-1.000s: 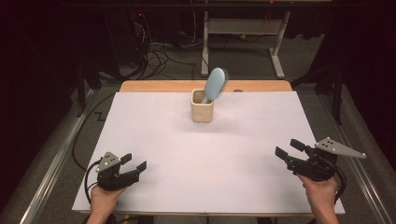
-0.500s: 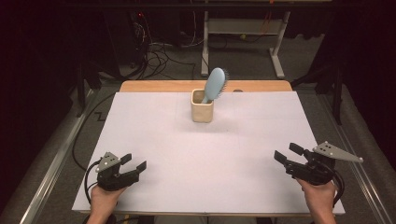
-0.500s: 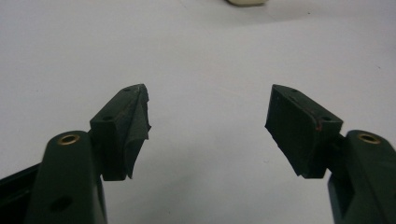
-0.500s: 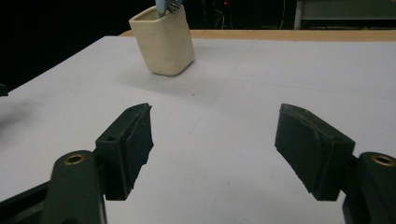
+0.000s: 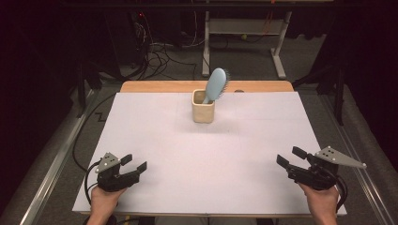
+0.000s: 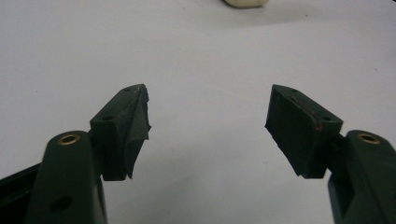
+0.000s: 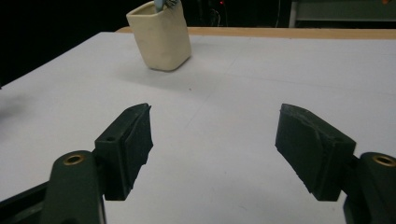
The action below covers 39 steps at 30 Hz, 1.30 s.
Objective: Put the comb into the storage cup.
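A cream square cup (image 5: 203,107) stands toward the back middle of the white table (image 5: 206,159). A light blue hairbrush (image 5: 215,85) leans in it, bristle head up and tilted right. My left gripper (image 5: 134,162) rests open at the front left, far from the cup, with nothing between its jaws (image 6: 208,126). At the front right my right gripper (image 5: 291,156) is open and empty too (image 7: 215,140). In the right gripper view the cup (image 7: 160,41) sits ahead and to the left, the brush's handle (image 7: 166,3) just showing at its rim.
A wooden strip (image 5: 206,86) borders the table's far edge. Beyond it are a metal frame (image 5: 244,33) and loose cables (image 5: 159,51) on the floor. Metal rails (image 5: 51,168) run along both sides of the table.
My right gripper has drifted slightly down toward the front edge. The left gripper, cup and brush are as before.
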### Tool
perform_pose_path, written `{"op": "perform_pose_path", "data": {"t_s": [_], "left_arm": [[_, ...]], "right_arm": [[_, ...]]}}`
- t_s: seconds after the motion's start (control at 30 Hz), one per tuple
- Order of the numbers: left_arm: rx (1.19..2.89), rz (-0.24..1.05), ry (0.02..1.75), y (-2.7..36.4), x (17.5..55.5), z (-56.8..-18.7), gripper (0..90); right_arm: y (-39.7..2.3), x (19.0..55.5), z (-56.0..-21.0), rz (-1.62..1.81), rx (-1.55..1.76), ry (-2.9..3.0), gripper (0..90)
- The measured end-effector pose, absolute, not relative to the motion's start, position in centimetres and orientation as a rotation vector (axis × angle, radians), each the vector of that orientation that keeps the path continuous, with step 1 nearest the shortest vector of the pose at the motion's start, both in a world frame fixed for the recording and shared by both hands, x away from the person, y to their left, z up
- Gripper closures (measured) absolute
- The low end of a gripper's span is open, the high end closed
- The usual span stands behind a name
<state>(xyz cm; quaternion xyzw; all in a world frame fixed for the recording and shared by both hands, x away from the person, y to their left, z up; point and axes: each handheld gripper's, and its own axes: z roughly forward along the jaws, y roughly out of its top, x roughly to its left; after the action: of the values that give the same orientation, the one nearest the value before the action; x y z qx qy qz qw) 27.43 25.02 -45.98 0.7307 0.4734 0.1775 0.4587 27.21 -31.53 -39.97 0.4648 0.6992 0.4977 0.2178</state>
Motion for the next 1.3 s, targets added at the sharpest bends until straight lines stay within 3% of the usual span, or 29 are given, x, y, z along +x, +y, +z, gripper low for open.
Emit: {"op": "perform_pose_path", "data": {"t_s": [1.3], "left_arm": [[1.789, 0.447, 1.186, 25.3, 27.6, -46.0, 30.7]], "right_arm": [[-31.9, 26.5, -43.4, 1.389, 1.312, 1.905, 27.0]]}}
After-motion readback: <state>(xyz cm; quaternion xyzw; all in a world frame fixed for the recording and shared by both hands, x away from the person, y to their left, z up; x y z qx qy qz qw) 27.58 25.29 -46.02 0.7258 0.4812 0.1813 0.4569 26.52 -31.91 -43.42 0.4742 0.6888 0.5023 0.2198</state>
